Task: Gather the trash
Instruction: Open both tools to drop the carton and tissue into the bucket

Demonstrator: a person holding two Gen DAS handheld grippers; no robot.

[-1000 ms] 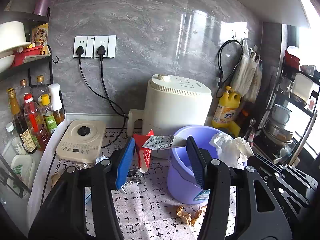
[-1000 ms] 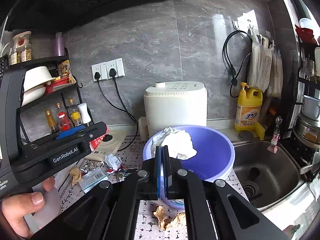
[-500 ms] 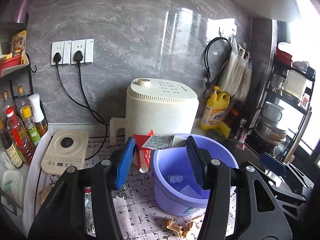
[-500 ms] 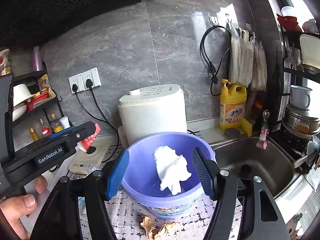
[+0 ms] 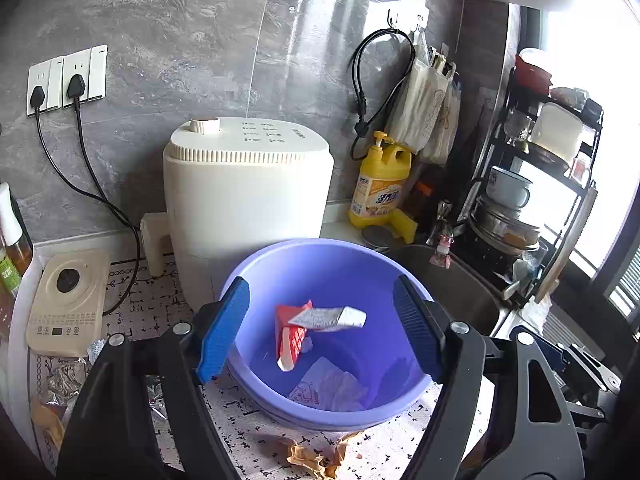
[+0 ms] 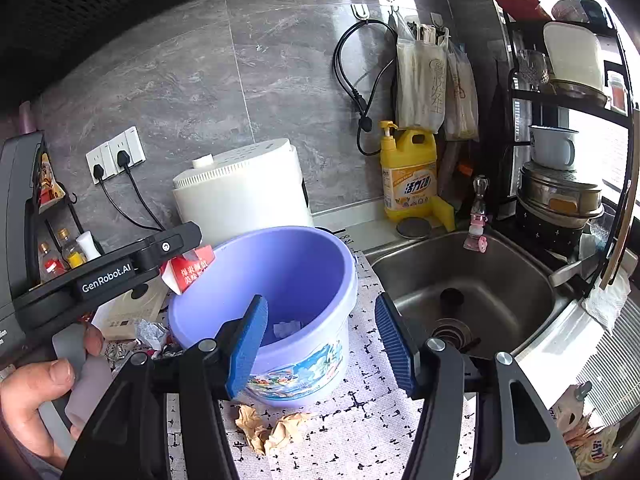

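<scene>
**Trash run partway: some in the bucket, scraps left on the mat**

Purple bucket (image 5: 332,360) sits mid-counter w/ white tissue (image 5: 332,390) already at the bottom. Red-and-white wrapper (image 5: 310,326) shows over the bucket's mouth, between the spread fingers of the left gripper (image 5: 320,334); neither pad touches it, so it looks just let go, tho I can't tell if it's falling or resting on the inner wall. Right gripper (image 6: 320,344) is spread wide too, nothing between its pads, hovering by the bucket's near rim.

Left to do, by my read: the crumpled brown paper (image 6: 268,426) on the patterned mat (image 6: 360,420) at the bucket's 6 o'clock, plus foil and wrapper bits (image 6: 140,338) at its 9 o'clock.

View diffs: left wrist cam looks straight down into the bucket, so contents are plain; brown paper only peeks in at the bottom edge. Right wrist cam sees the bucket side-on w/ its printed band, the whole sink (image 6: 460,280) at 3 o'clock, the person's hand (image 6: 40,400) on the left tool, and a crumpled packet (image 6: 588,440) at far lower right that the left cam misses.
</scene>
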